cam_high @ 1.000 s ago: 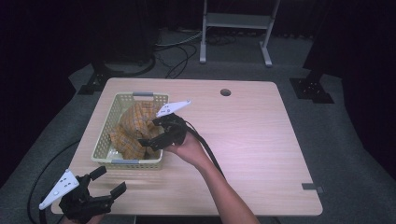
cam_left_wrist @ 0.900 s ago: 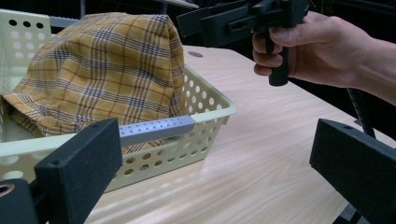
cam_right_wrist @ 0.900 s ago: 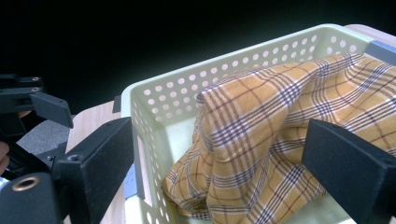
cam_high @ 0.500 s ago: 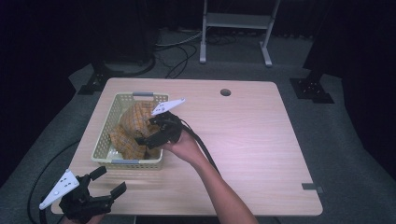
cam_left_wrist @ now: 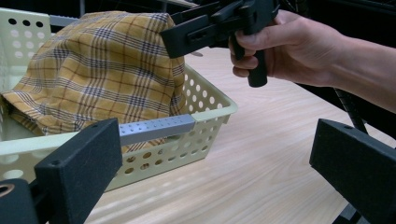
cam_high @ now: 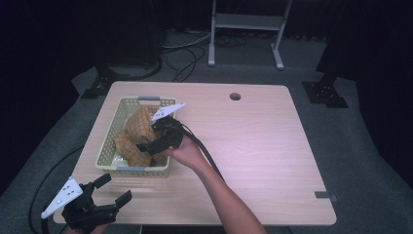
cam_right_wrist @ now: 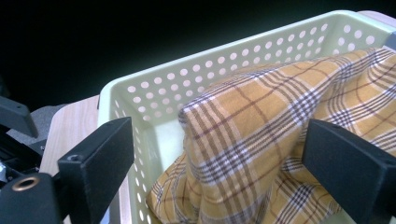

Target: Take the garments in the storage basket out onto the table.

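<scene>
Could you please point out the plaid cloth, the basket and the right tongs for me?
plaid cloth (cam_right_wrist: pixel 261 140): right gripper view, on its raised fold.
basket (cam_left_wrist: pixel 205 109): left gripper view, on its near corner rim.
right tongs (cam_high: pixel 152 146): high view, midway between the fingertips.

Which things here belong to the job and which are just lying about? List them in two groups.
In the job:
- yellow plaid cloth
- pale yellow perforated basket holding it
- right gripper, jaws open over the cloth

Lying about:
- left gripper, open, idle at the table's near corner
- metal stand on the floor beyond the table
</scene>
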Demonstrator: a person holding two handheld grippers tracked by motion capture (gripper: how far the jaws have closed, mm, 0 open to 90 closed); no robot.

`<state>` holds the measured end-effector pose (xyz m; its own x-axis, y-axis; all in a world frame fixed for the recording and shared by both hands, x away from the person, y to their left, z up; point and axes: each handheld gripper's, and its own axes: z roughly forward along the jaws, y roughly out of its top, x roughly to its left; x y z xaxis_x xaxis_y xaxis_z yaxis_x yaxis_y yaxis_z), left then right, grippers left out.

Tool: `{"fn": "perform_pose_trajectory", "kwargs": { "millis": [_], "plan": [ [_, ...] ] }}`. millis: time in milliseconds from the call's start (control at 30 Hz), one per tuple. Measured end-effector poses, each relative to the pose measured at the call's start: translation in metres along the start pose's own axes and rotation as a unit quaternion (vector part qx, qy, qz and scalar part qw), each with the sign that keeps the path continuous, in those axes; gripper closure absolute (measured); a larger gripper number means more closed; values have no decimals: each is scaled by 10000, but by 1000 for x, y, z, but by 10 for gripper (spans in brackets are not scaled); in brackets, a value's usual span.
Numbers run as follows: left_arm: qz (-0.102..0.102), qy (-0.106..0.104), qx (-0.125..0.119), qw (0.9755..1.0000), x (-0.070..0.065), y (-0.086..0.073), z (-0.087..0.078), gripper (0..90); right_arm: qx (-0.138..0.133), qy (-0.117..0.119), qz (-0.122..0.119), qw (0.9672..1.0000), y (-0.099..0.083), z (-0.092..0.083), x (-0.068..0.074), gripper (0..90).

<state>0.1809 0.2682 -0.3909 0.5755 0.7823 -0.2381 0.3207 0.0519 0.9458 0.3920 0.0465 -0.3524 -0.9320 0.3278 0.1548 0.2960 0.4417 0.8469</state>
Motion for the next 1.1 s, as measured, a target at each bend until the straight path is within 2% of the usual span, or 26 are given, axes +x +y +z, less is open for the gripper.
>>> {"fn": "perform_pose_trajectory", "kwargs": {
  "millis": [733,867,967,1100],
  "plan": [
    [15,-22,0,10000,-1,0,1,24,413,-158,-63,9990,5,26,-1,95],
    [-7,-12,-13,10000,0,0,0,24,492,-243,-75,9985,4,27,-2,193],
    [5,-26,6,10000,-1,0,1,24,497,-348,14,9982,3,27,-3,255],
    [16,-53,13,10000,-2,0,2,24,471,-437,56,9979,2,28,-4,395]
  ]
}}
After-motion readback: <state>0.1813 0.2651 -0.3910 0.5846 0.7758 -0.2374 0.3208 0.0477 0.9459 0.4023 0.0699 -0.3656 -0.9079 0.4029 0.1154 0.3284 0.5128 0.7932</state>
